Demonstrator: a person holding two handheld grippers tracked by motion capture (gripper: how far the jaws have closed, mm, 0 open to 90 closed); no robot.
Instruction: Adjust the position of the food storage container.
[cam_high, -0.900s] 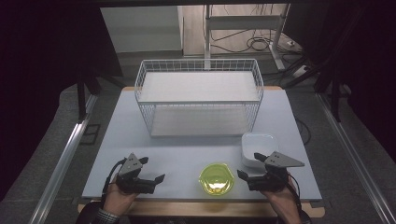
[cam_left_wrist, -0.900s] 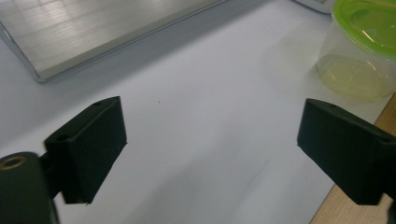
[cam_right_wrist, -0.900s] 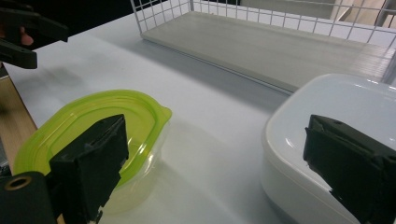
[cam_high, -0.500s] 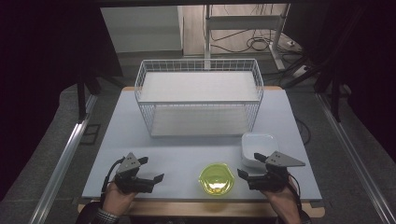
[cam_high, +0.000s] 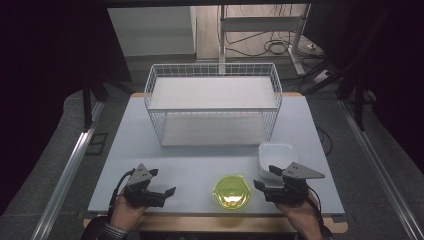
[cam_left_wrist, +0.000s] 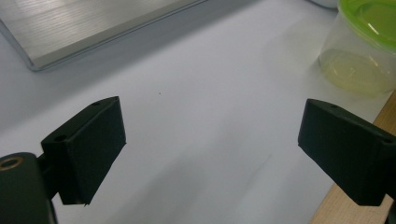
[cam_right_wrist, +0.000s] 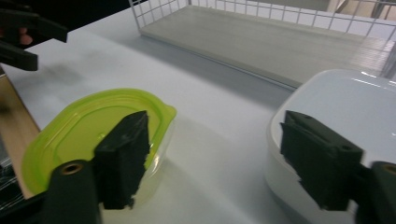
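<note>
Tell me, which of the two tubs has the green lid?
The round tub between the two grippers has the green lid. The other tub, beside the right gripper, is square and all white.

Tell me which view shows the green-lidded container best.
The right gripper view: the green-lidded container lies close, with its lid, tab and clear wall plain, though one jaw covers part of it. The high view shows the whole container from above, small. The left gripper view catches its side at the upper right corner, cut off.
</note>
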